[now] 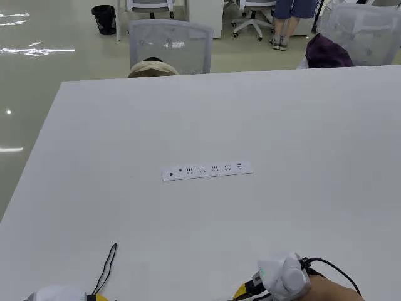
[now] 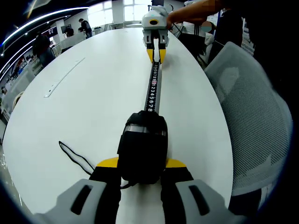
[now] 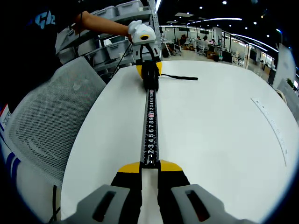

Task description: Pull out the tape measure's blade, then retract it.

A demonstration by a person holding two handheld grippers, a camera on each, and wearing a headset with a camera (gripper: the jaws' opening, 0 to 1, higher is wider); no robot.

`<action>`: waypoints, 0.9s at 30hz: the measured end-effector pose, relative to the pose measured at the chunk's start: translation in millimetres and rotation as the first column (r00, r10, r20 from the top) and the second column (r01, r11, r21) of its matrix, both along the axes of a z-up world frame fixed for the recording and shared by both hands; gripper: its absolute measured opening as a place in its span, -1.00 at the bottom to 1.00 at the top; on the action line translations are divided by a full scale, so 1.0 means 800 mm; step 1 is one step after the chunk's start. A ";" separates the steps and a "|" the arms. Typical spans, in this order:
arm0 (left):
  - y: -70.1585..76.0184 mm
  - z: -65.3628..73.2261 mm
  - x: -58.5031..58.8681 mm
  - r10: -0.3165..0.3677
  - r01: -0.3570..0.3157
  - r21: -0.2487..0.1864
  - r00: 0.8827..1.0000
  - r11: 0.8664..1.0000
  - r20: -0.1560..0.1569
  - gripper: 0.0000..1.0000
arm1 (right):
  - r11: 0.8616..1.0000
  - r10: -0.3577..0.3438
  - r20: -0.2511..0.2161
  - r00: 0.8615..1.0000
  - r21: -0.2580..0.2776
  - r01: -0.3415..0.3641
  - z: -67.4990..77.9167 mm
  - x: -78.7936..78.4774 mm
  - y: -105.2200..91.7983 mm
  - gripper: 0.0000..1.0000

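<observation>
The table (image 1: 125, 125) top is white, smooth and matt. The tape measure's case (image 2: 142, 149) looks like black matt plastic, with a glossy clear band at its 12 o'clock edge. The blade (image 3: 150, 135) is dark, with a slight shine. At 3 o'clock in the left gripper view, the chair (image 2: 252, 116) back is grey mesh cloth. The floor (image 1: 37, 75) is glossy.

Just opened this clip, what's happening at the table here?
A person is working with two handheld grippers at a white table. The left gripper is shut on the black tape measure, the right gripper on the end of its blade. The blade lies pulled out flat along the table between them; it has not yet been retracted.
</observation>
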State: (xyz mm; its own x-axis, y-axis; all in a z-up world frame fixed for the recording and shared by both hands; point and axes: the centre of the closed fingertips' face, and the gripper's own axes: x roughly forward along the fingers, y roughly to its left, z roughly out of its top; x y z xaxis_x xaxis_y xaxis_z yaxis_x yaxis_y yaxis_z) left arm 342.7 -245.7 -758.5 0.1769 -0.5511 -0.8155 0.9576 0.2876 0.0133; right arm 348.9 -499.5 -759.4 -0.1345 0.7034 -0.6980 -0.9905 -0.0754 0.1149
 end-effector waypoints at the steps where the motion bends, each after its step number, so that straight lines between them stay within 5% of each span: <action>1: 0.000 0.000 0.000 0.000 0.000 0.000 1.000 1.000 0.000 -0.43 | 1.000 -0.001 -0.001 1.000 -0.001 0.001 0.000 0.000 -0.001 -0.83; 27: 0.001 0.001 0.000 0.000 0.000 0.007 1.000 1.000 -0.002 -0.43 | 1.000 -0.007 -0.002 1.000 -0.019 0.007 0.002 0.002 -0.022 -0.82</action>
State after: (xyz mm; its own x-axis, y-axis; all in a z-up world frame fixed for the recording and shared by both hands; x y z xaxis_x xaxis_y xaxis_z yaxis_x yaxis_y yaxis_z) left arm 342.4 -245.0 -757.7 0.1754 -0.5455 -0.8196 0.9577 0.2876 0.0136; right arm 350.5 -517.0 -758.1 -0.1309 0.6913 -0.7107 -0.9908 -0.0663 0.1180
